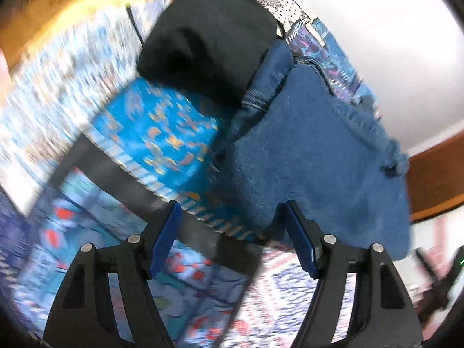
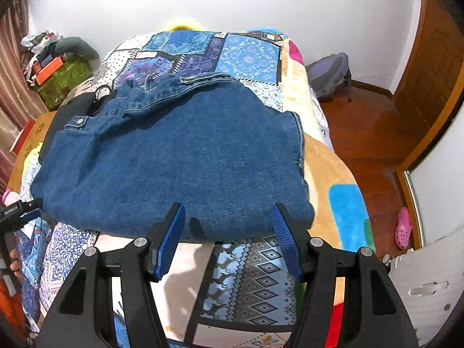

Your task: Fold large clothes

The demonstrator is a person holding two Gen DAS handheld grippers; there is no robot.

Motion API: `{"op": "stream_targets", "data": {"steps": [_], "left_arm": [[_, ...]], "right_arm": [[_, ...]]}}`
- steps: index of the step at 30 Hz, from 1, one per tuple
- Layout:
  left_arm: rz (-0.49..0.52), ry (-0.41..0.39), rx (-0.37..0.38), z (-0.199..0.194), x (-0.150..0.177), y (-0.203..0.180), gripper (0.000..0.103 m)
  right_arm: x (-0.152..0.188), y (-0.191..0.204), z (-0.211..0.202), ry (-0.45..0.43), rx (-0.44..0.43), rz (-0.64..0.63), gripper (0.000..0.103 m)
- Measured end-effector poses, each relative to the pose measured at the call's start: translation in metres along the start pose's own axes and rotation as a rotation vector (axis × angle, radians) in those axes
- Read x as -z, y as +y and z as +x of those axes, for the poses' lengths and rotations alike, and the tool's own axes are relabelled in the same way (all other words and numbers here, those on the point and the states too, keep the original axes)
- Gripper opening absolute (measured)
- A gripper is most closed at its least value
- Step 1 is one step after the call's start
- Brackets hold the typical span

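Note:
A folded blue denim garment (image 2: 179, 156) lies on the patchwork bed cover (image 2: 246, 55); its collar and buttoned parts are at the far left. It also shows in the left wrist view (image 1: 316, 156), blurred. My right gripper (image 2: 227, 217) is open and empty, its fingertips at the denim's near edge. My left gripper (image 1: 232, 211) is open and empty, at the denim's side edge. The left gripper also shows at the left edge of the right wrist view (image 2: 17, 211). A black garment (image 1: 208, 40) lies beside the denim.
The bed's right edge drops to a wooden floor (image 2: 371, 133) with a grey backpack (image 2: 330, 72) and a pink shoe (image 2: 403, 227). A green box with clutter (image 2: 61, 78) stands left of the bed. A white wall (image 2: 232, 3) is behind.

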State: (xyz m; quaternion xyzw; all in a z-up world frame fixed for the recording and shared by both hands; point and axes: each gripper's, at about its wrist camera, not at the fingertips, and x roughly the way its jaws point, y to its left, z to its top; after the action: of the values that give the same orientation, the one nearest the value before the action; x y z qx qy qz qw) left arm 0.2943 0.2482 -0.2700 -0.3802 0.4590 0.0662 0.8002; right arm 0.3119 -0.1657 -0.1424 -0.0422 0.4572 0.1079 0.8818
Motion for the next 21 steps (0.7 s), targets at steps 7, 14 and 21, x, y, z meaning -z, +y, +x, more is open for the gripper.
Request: {"op": "stream_targets", "data": {"steps": [7,14,21], "left_arm": [[-0.245,0.068,0.255,0.04,-0.005,0.013,0.071],[-0.3,0.017,0.27,0.052,-0.019,-0.011,0.05],[-0.195,-0.131,0.208,0.001,-0.034,-0.062,0.018]], "right_arm": [[-0.001,0.015,0.006,-0.001,-0.007,-0.049,0.058],[-0.002,0.028,0.008,0.014,-0.001,-0.084,0.058],[-0.01,0.044,-0.007,-0.012,-0.005,-0.131,0.058]]}}
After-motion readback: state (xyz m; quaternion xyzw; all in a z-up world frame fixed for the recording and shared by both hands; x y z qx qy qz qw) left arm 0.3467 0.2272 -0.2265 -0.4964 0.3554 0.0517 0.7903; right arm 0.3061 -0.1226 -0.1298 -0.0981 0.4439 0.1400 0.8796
